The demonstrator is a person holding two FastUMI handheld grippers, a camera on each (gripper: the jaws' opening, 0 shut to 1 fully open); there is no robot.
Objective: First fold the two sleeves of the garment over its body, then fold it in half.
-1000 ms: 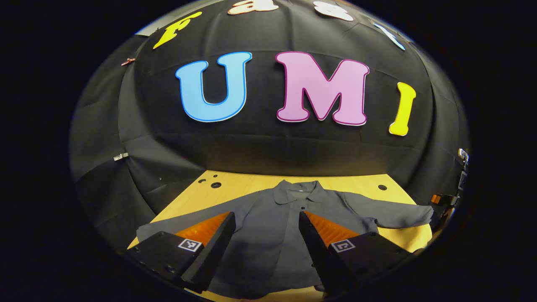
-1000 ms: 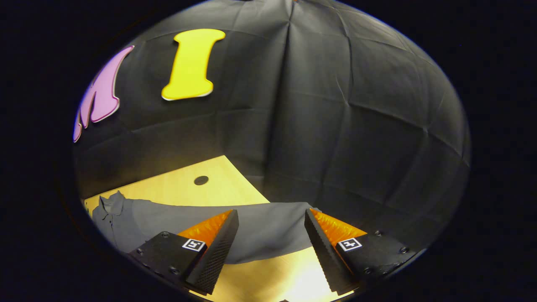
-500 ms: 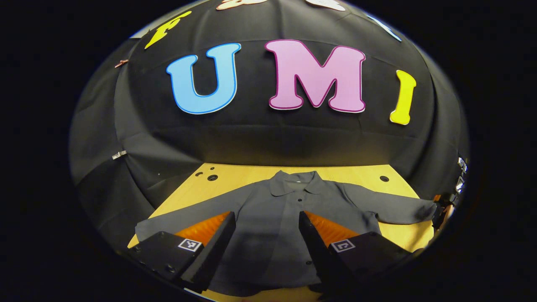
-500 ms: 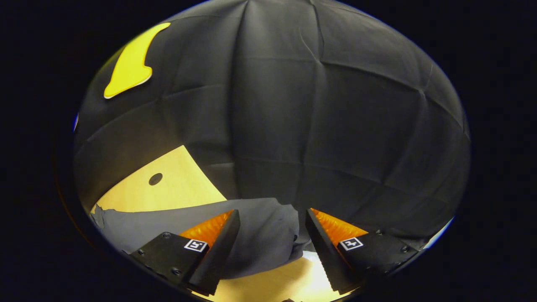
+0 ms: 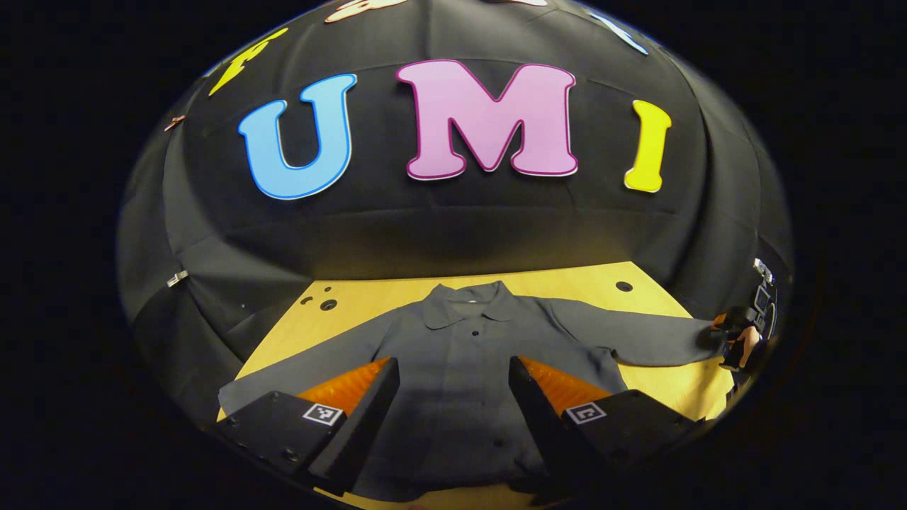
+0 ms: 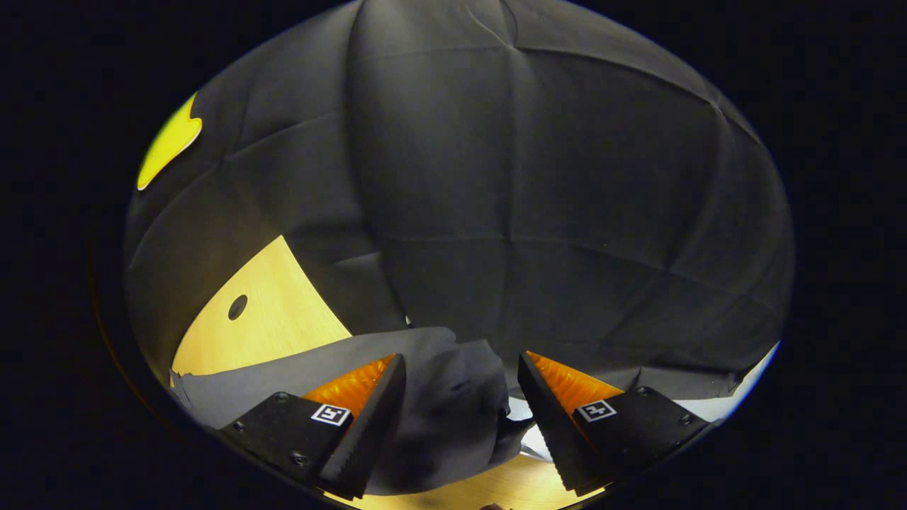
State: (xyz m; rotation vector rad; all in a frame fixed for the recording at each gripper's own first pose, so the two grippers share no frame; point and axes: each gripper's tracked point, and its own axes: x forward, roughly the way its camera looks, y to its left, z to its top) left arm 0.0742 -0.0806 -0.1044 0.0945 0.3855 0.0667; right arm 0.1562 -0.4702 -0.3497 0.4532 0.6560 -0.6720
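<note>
Garment [image 5: 468,382] lies flat on tabletop [image 5: 581,280], lower centre of left gripper view; both sleeves spread, no fold made. Left tongs [image 5: 453,418] released above its body. Right tongs [image 6: 460,418] released, straddling right sleeve cuff [image 6: 453,397], not yet clenched.

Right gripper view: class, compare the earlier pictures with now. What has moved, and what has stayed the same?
The right gripper has swung toward the end of the right sleeve, whose cuff now lies bunched between its open fingers, not yet pinched. The left gripper has drifted slightly above the garment. Unchanged: the garment lies spread flat on the table, both sleeves out, both grippers open.
</note>
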